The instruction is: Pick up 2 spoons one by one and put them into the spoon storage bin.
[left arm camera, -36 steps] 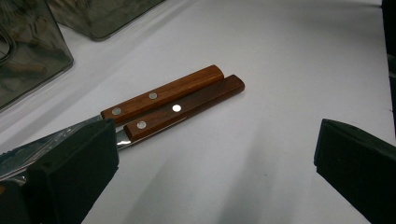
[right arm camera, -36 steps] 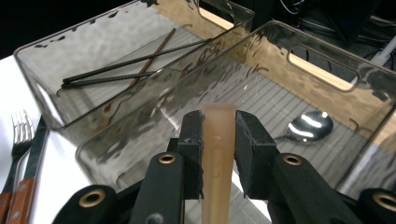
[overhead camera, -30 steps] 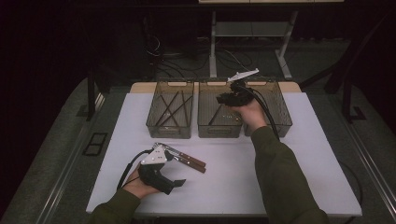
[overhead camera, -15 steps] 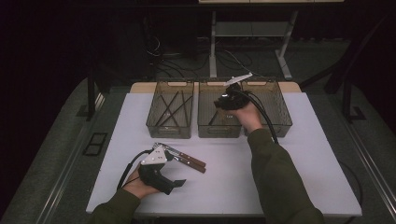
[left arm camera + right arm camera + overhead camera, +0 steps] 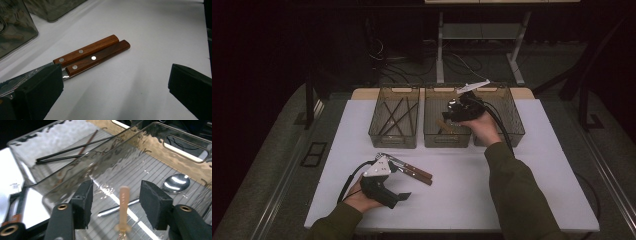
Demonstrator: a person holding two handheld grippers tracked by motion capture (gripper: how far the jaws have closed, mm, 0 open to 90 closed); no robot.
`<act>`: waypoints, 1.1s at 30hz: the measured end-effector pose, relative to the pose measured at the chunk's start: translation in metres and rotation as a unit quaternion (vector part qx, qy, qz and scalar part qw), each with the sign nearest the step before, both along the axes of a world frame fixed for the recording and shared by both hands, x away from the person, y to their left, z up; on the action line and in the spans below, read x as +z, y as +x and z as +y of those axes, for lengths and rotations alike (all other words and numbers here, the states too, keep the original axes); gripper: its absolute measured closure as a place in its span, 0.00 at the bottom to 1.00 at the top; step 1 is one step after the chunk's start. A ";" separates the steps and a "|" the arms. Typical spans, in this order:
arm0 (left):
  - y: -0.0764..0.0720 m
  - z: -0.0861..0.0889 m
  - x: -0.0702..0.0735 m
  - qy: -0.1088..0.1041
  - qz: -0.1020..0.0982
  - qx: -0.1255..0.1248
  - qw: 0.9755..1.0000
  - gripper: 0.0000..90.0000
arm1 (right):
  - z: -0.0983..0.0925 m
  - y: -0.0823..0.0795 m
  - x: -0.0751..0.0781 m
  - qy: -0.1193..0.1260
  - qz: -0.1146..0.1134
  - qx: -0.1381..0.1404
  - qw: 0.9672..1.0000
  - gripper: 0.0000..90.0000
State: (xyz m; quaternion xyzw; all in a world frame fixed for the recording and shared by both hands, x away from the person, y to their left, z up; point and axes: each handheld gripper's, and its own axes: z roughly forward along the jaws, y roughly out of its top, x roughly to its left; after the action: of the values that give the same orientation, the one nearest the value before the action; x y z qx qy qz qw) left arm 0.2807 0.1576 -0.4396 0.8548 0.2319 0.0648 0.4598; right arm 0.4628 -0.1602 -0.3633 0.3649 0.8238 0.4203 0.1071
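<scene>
Right gripper view: gripper [image 5: 115, 206] jaws just opening, wooden-handled utensil [image 5: 123, 207] loose between.

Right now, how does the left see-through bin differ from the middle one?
The left bin holds thin dark sticks, while the middle bin holds a metal spoon and a tan-handled utensil. The left bin ends the row, whereas the middle bin sits between it and a third bin. Both are clear rippled plastic with cut-out handles, on the white table.
</scene>
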 end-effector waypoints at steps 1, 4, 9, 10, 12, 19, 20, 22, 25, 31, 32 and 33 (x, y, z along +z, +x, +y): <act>0.000 0.000 0.000 0.001 0.000 -0.001 1.000 0.00 | -0.001 -0.002 0.001 0.001 0.001 0.001 1.000 0.47; 0.000 -0.001 -0.001 -0.003 0.003 0.001 1.000 0.00 | -0.008 -0.012 0.005 0.007 0.000 0.005 1.000 0.44; -0.001 -0.001 -0.001 -0.005 0.006 0.005 1.000 0.00 | -0.019 -0.027 0.009 0.009 -0.017 0.012 1.000 0.40; -0.001 -0.001 -0.001 -0.004 0.006 0.006 1.000 0.00 | -0.021 -0.030 0.010 0.010 -0.017 0.014 1.000 0.39; -0.001 -0.001 -0.001 -0.006 0.007 0.008 1.000 0.00 | -0.026 -0.037 0.011 0.016 -0.016 0.016 1.000 0.38; 0.000 0.000 0.000 0.000 0.006 0.009 1.000 0.00 | -0.045 -0.066 0.012 0.031 -0.025 0.022 0.999 0.35; 0.000 0.002 0.001 0.007 0.004 0.004 1.000 0.02 | -0.049 -0.072 0.011 0.033 -0.024 0.024 0.999 0.35; 0.000 0.002 0.002 0.006 0.002 0.006 1.000 0.05 | -0.055 -0.081 0.008 0.034 -0.027 0.022 0.999 0.34; 0.002 0.004 0.004 -0.003 0.001 0.006 1.000 0.11 | -0.066 -0.098 0.001 0.035 -0.032 0.016 0.999 0.33; 0.006 0.008 0.009 -0.004 -0.008 0.017 1.000 0.31 | -0.085 -0.124 -0.017 0.037 -0.021 0.008 0.999 0.31; 0.008 0.008 0.010 -0.002 -0.010 0.019 1.000 0.36 | -0.088 -0.128 -0.021 0.036 -0.020 0.005 0.999 0.30; 0.009 0.008 0.010 -0.001 -0.011 0.021 1.000 0.42 | -0.092 -0.133 -0.025 0.037 -0.021 0.002 0.999 0.29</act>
State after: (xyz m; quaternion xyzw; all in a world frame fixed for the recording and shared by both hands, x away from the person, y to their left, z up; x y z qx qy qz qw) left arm 0.2895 0.1657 -0.4291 0.8484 0.2451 0.0833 0.4617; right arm 0.3294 -0.2525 -0.3886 0.3582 0.8058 0.4585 0.1100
